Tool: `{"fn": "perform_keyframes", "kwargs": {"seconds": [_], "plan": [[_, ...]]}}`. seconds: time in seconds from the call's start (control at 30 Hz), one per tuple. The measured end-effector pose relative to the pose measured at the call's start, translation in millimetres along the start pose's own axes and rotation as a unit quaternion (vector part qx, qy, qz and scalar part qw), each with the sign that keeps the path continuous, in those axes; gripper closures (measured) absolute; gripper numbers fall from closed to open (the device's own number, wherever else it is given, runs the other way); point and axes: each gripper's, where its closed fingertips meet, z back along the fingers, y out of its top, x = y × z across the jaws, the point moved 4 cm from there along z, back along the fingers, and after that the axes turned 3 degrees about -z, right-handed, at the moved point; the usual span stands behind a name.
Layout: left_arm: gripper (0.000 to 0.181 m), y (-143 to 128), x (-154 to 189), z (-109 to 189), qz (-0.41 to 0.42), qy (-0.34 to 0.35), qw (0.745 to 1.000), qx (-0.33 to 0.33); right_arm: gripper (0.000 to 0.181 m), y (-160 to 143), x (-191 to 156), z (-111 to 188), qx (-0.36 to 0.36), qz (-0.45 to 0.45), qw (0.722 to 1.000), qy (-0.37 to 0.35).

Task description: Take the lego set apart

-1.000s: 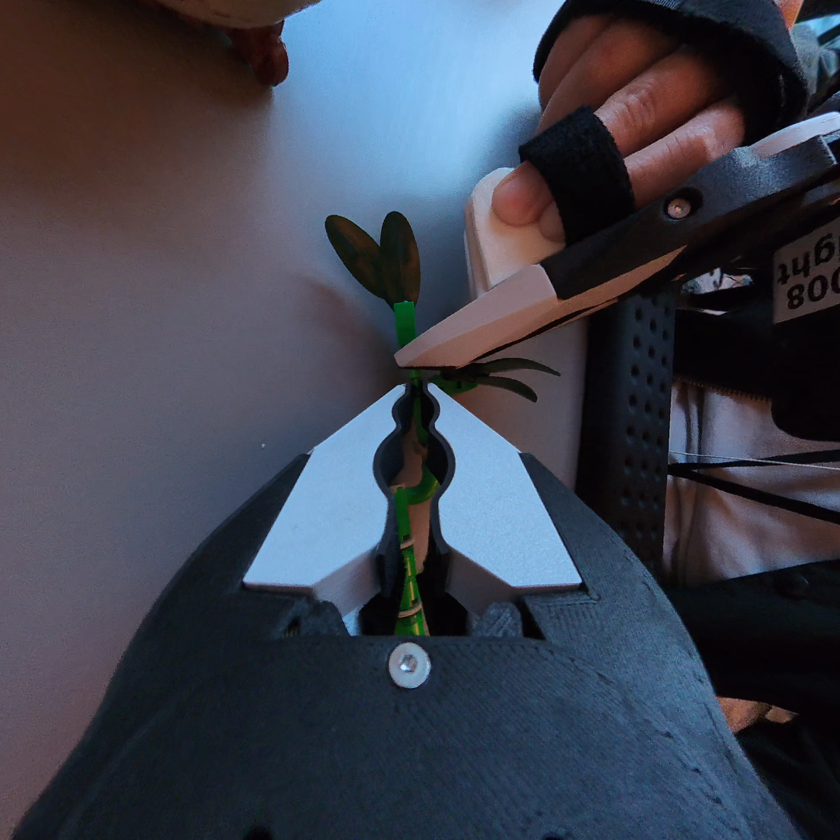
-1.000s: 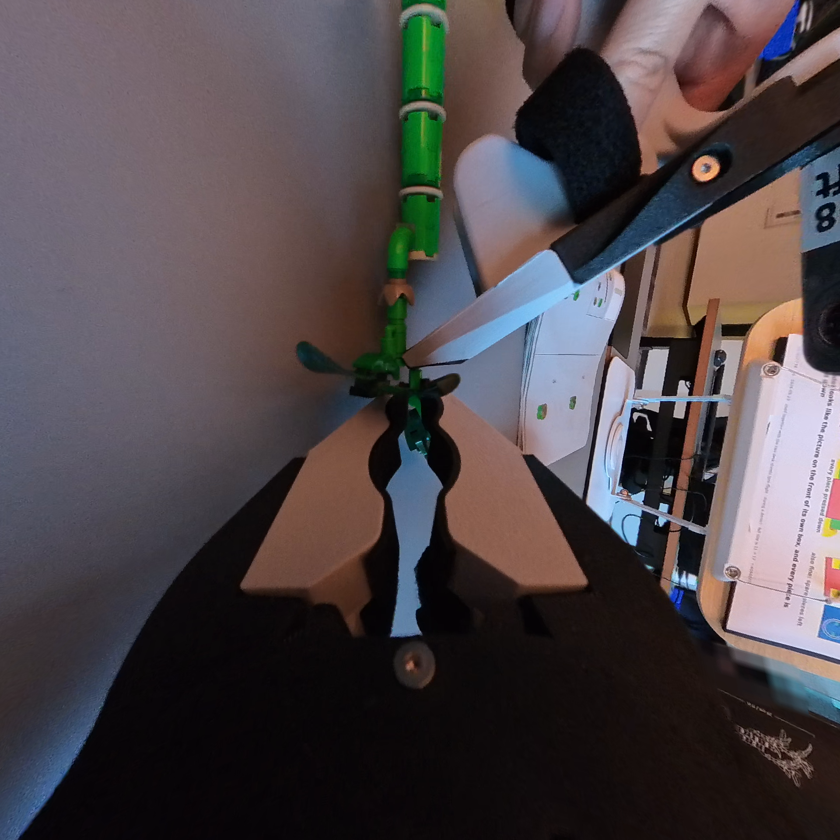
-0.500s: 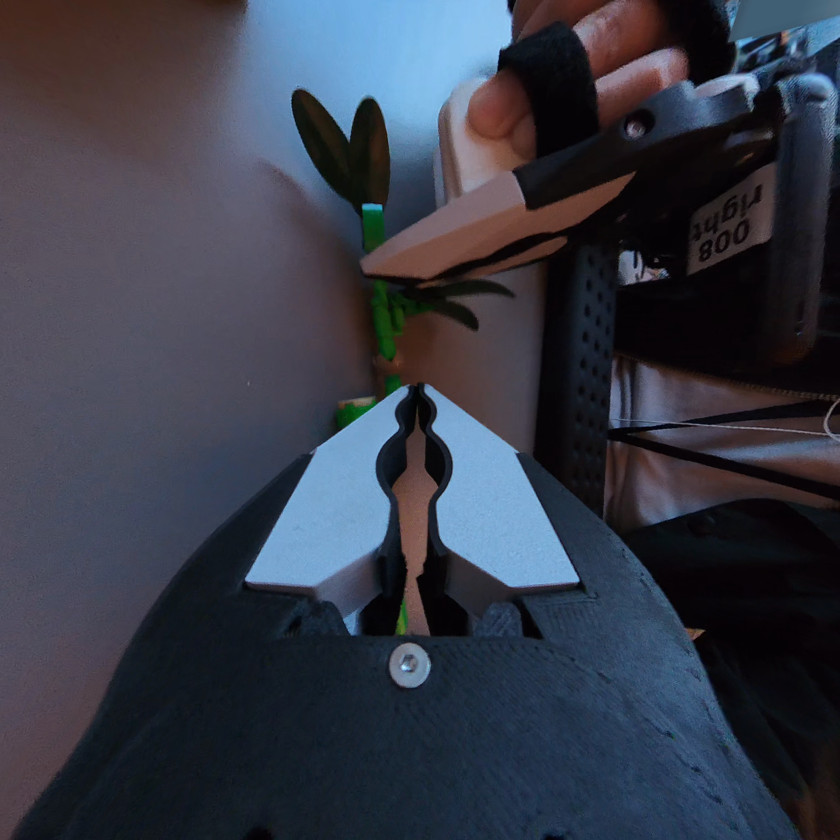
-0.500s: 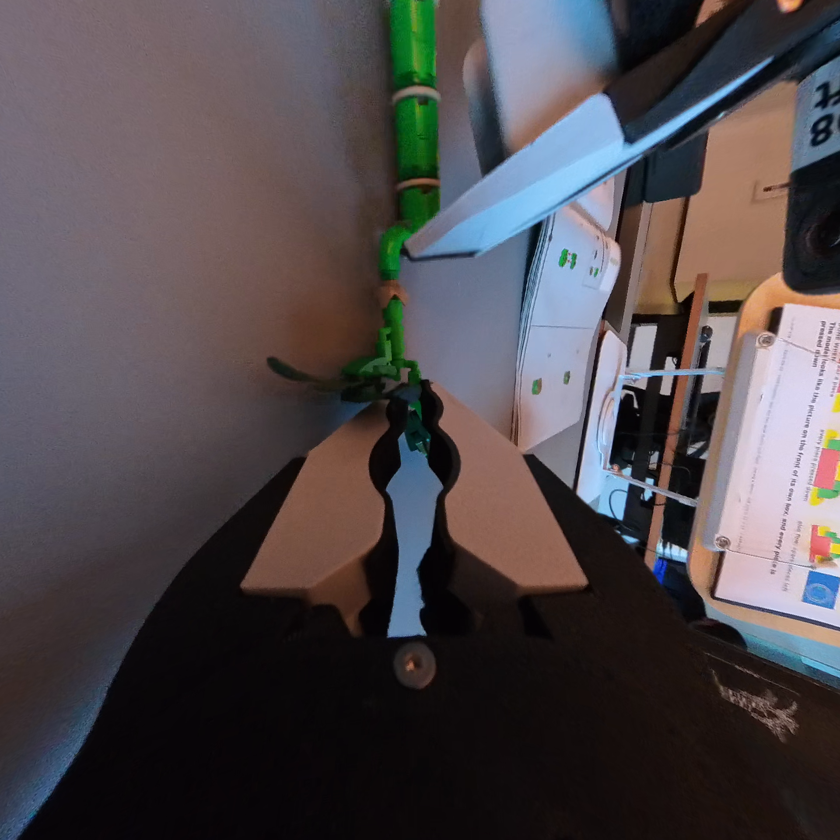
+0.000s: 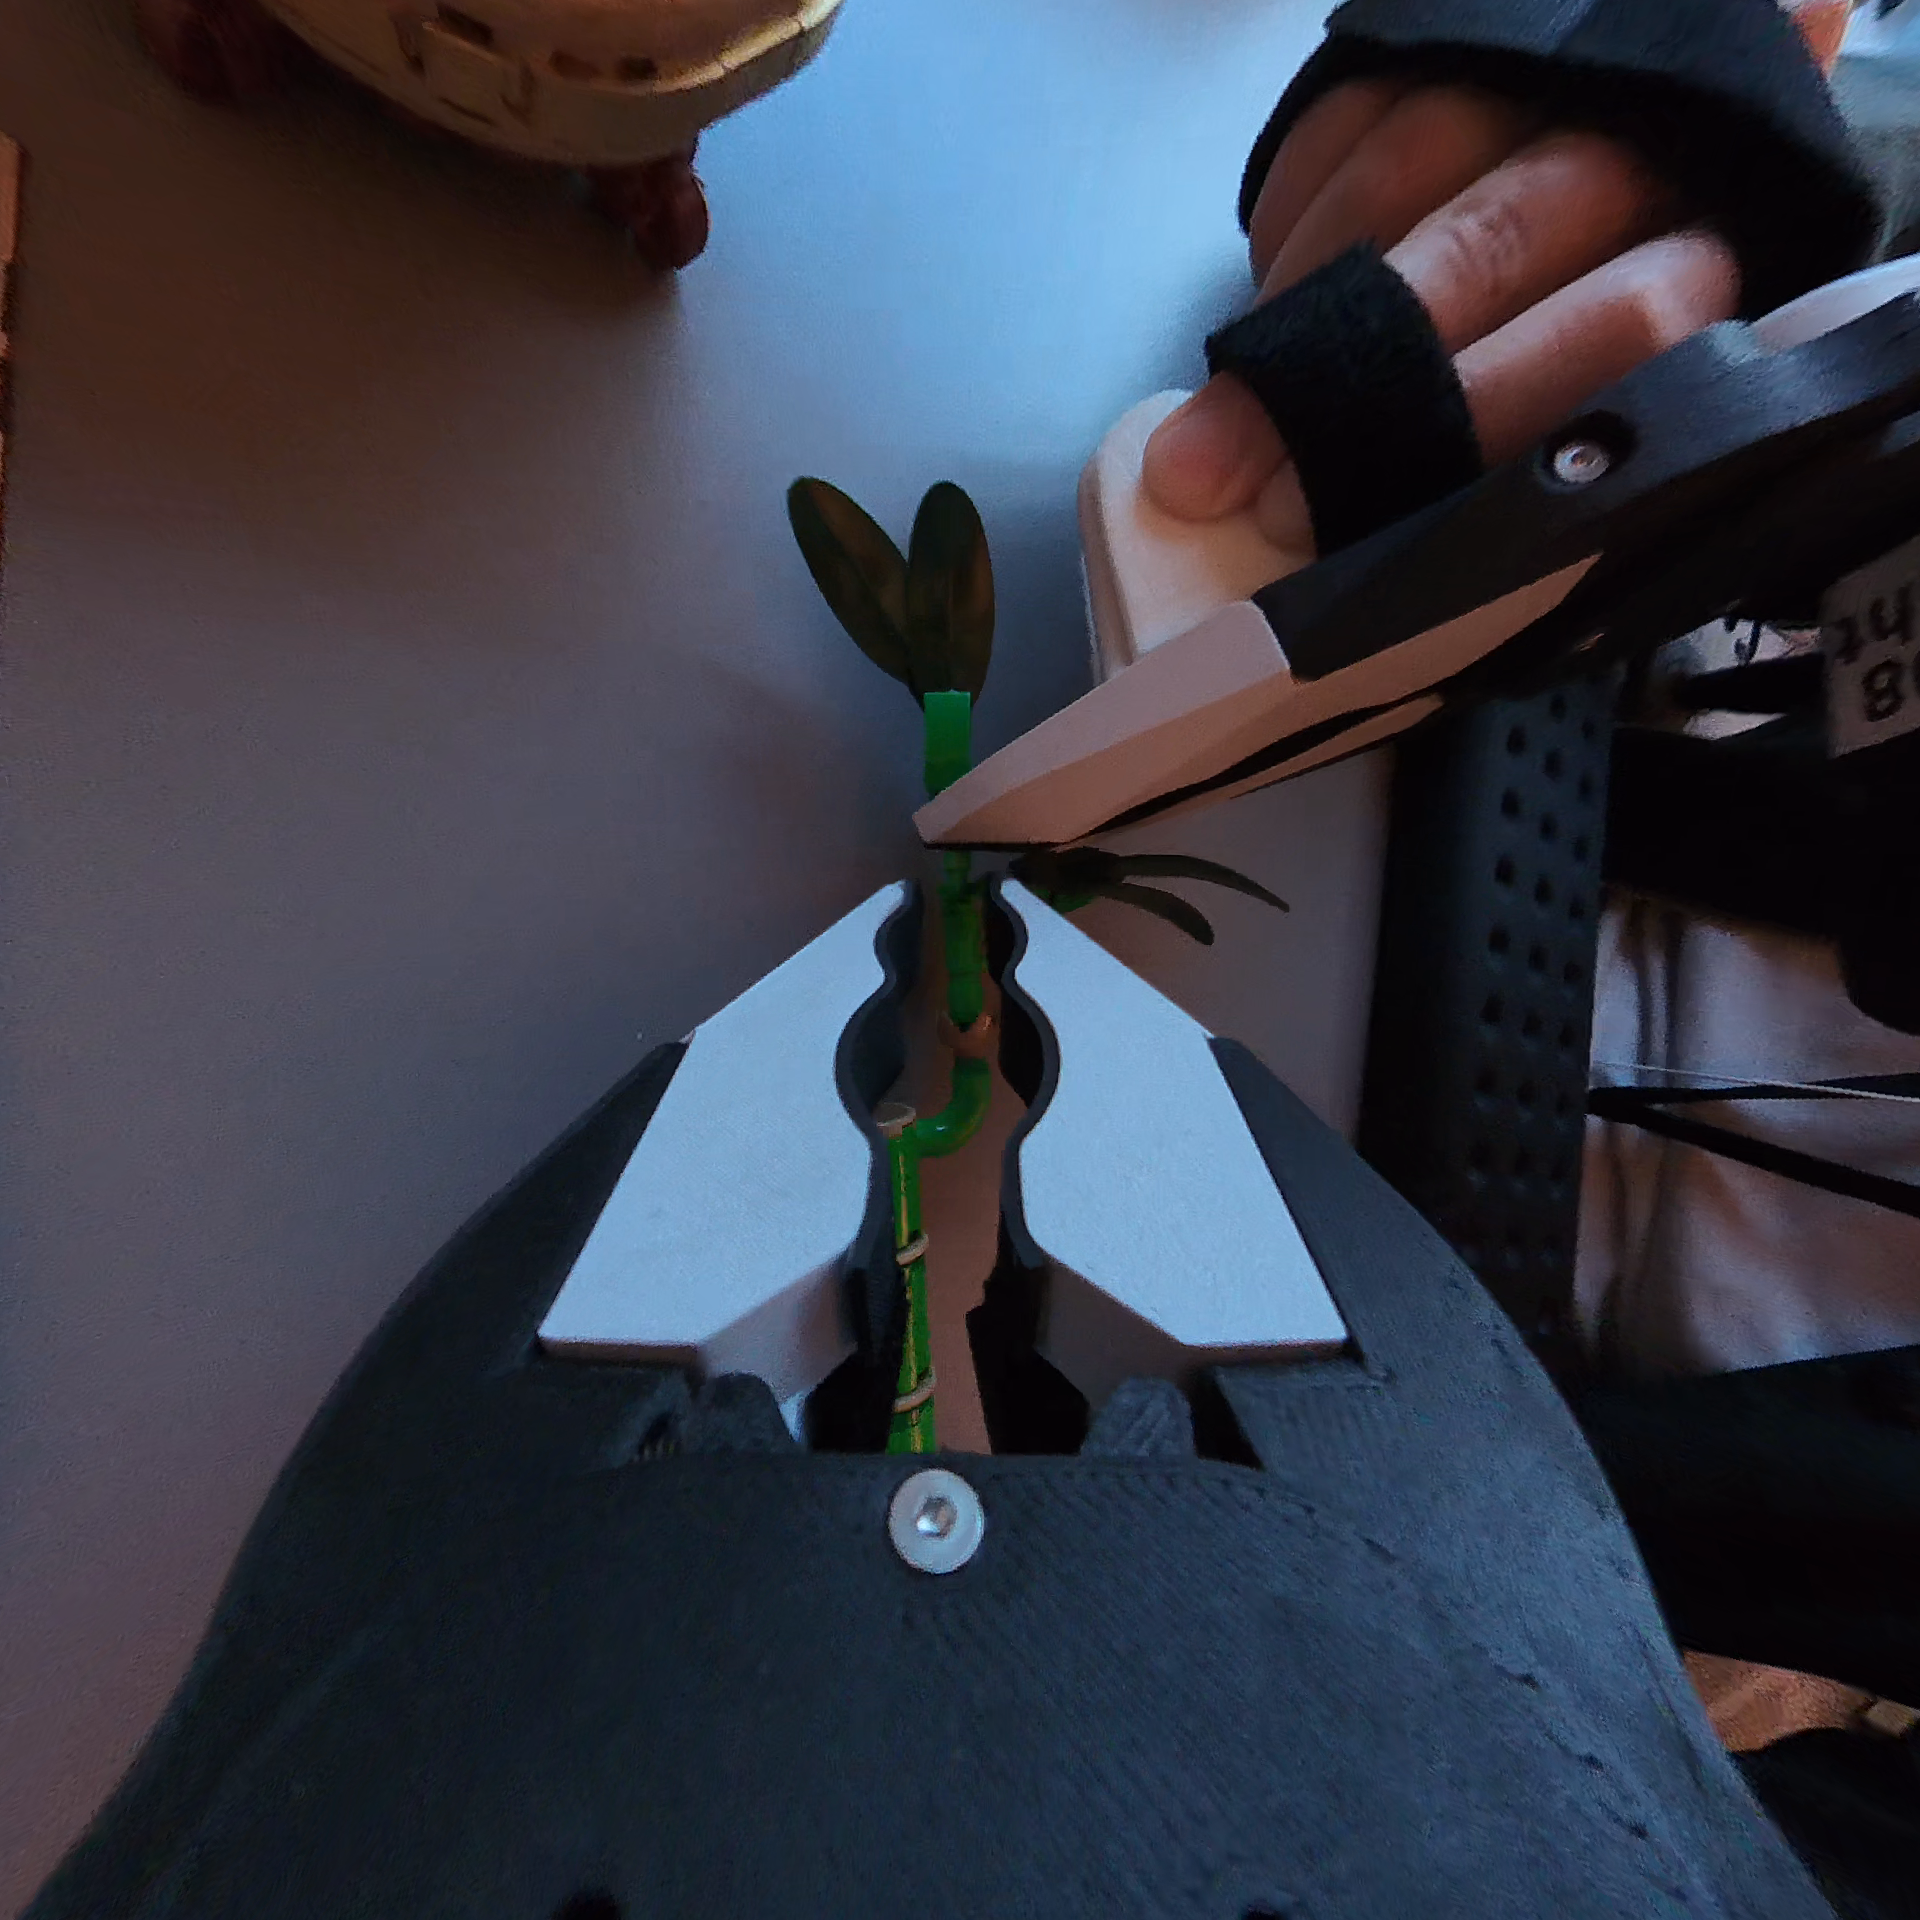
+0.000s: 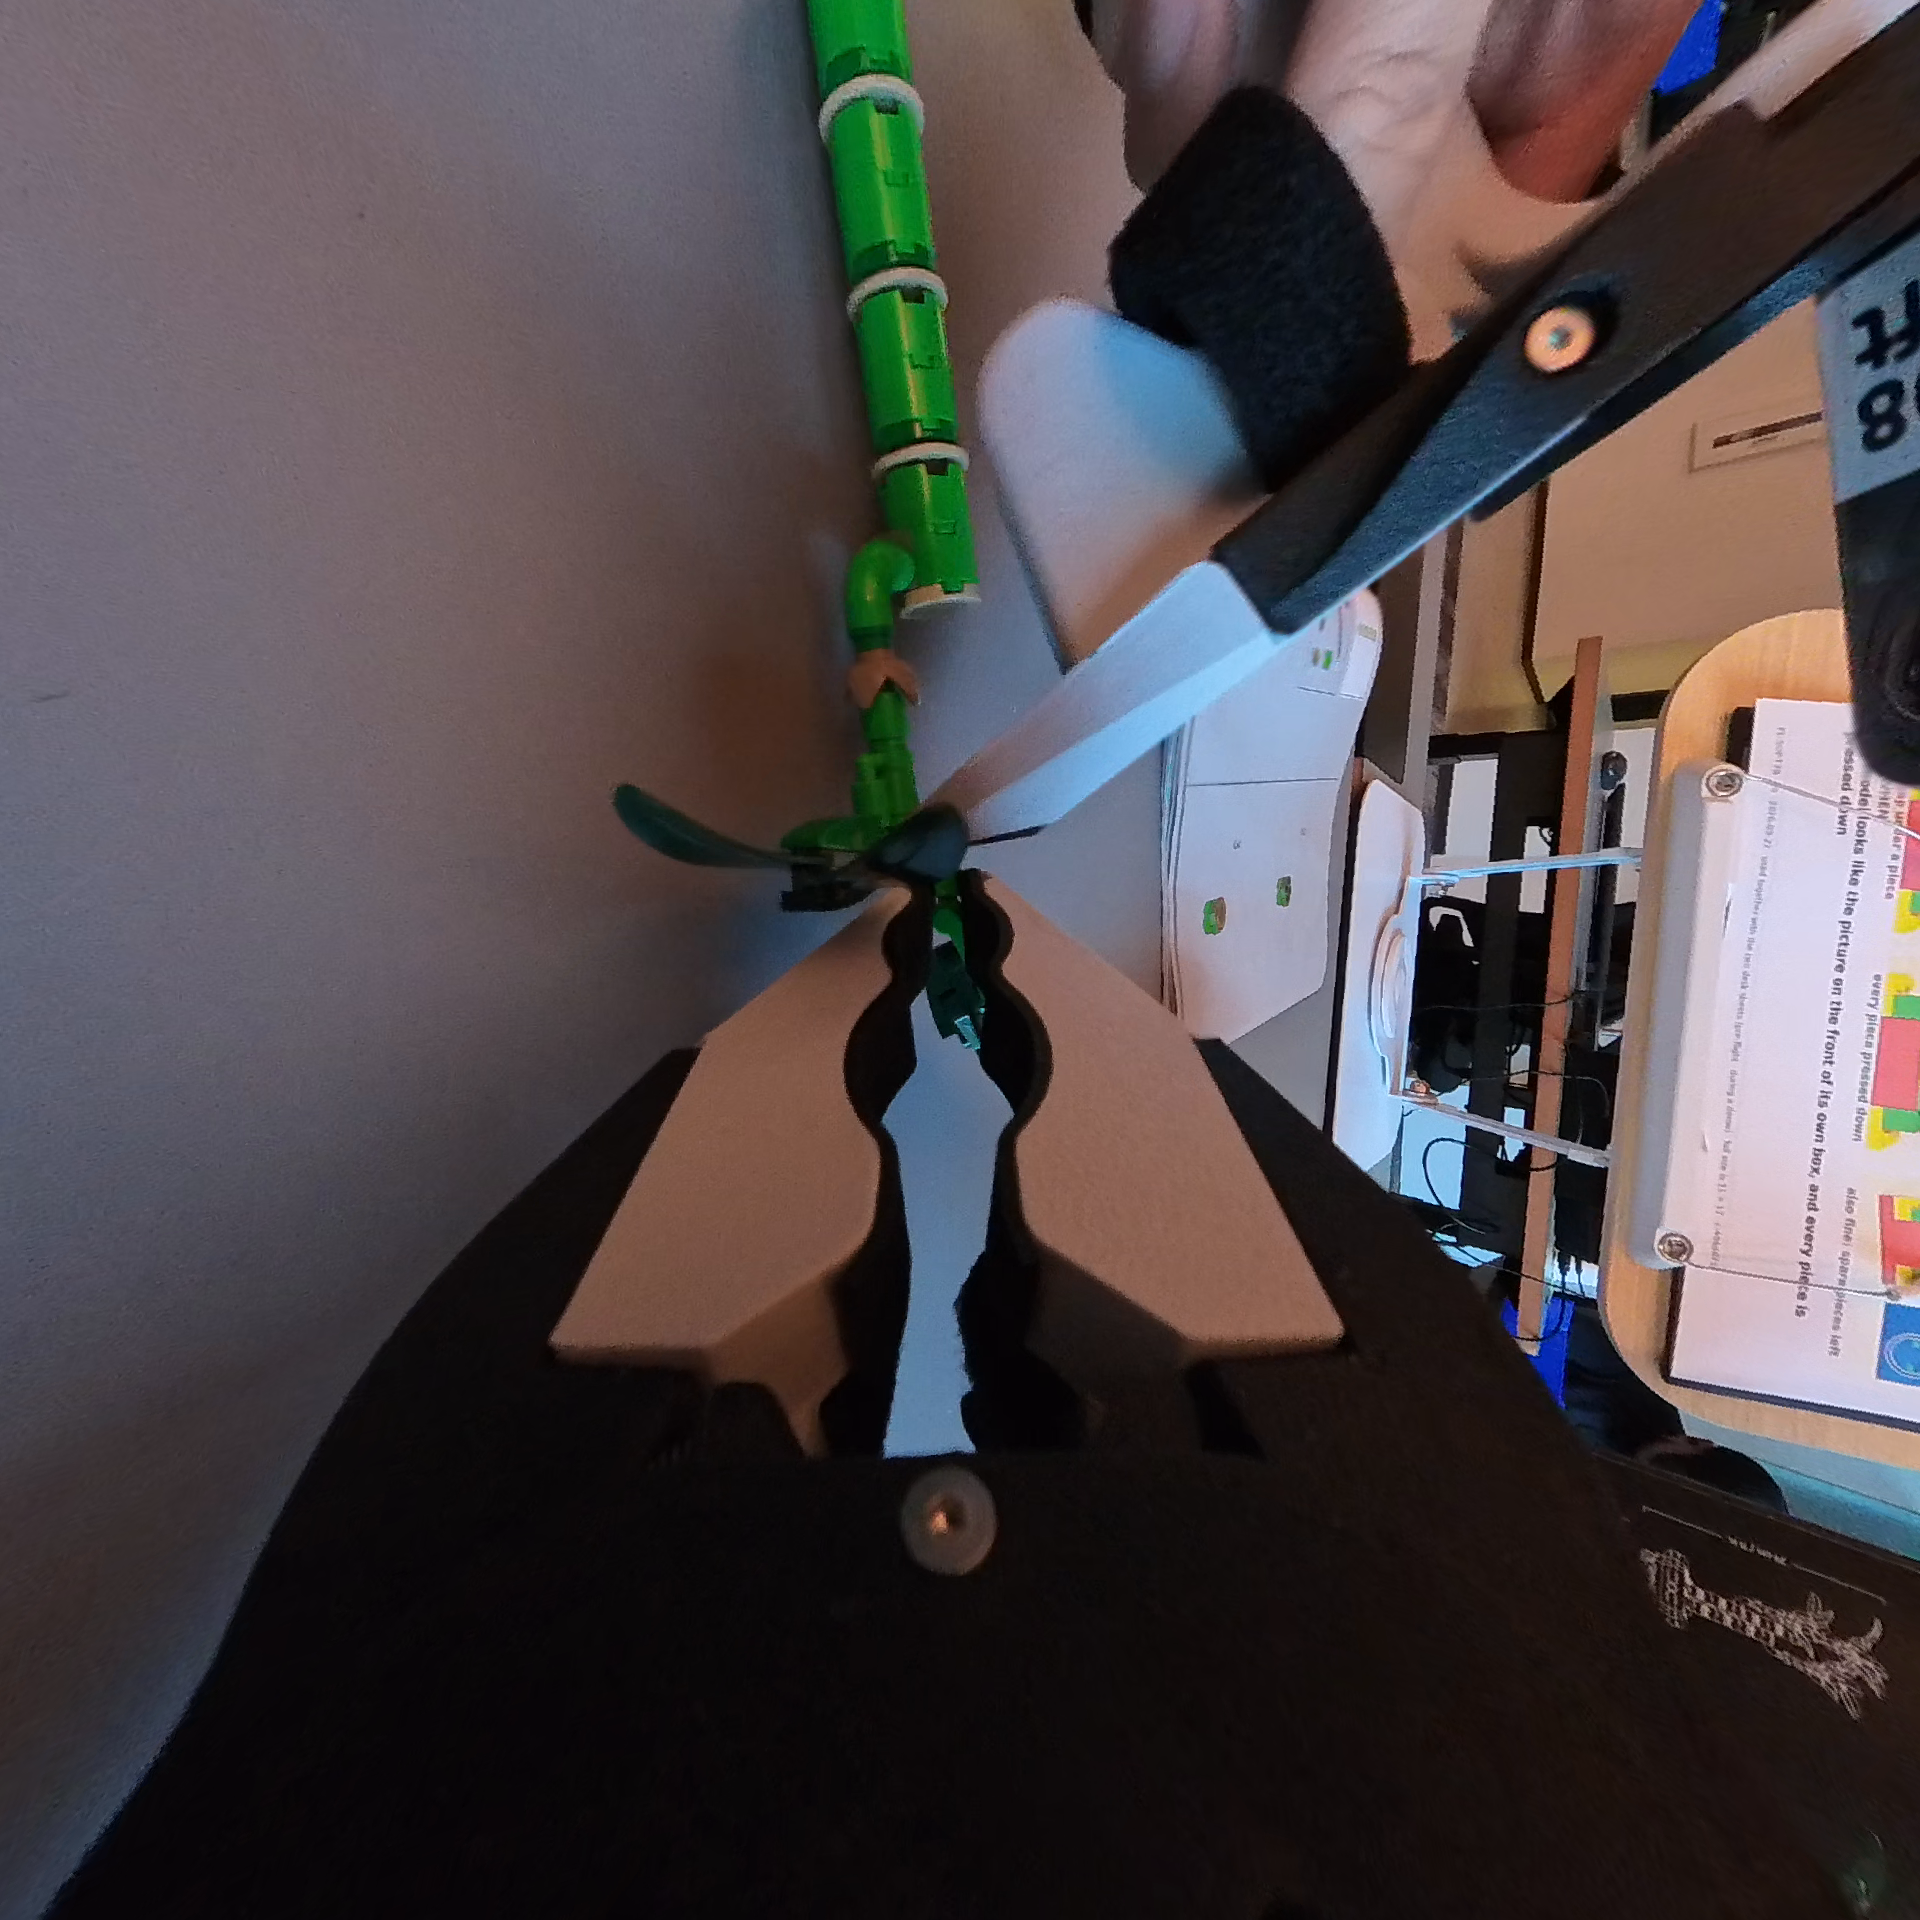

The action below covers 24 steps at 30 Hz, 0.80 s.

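Both tools meet on one slim green lego stem (image 5: pixel 961 971) held above the grey worktop (image 5: pixel 364 727). In the left wrist view the left tool (image 5: pixel 954 891) has its two pale fingers (image 5: pixel 748 1174) nearly together at the tips, pinching the thin upper part of the stem; the thicker ringed bamboo section (image 5: pixel 909 1340) runs back through the gap between them. Beyond the tips the stem carries two dark oval leaves (image 5: pixel 899 582) at its end. The right tool (image 6: pixel 935 894) comes in from the right side, its tips pressed onto the stem just past the left tool's tips, beside a cluster of narrow dark leaves (image 5: pixel 1143 883). A hand (image 5: pixel 1455 312) with a black strap over one finger works that tool. In the right wrist view the right tool's fingers (image 6: pixel 1132 1164) are closed at the tips on the stem's short end piece, right at the leaf cluster (image 6: pixel 727 842), and the left tool's pale tip touches the same spot. A cream lego pot (image 5: pixel 540 73) stands near the worktop's far edge.
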Motion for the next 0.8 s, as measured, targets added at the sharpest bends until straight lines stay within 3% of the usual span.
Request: {"fn": "perform_keyframes", "kwargs": {"seconds": [0.3,0.8], "plan": [[0.177,-2.1,-2.9,-4.3,-0.017,0.007,1.000,-0.002,0.177,-4.1,-2.1,-4.7,0.001,-0.043,0.999,0.026],[0.180,-8.1,1.8,-7.3,-0.016,-0.015,1.000,-0.003,0.176,-5.4,-8.9,-2.2,0.015,-0.011,0.999,0.039]]}}
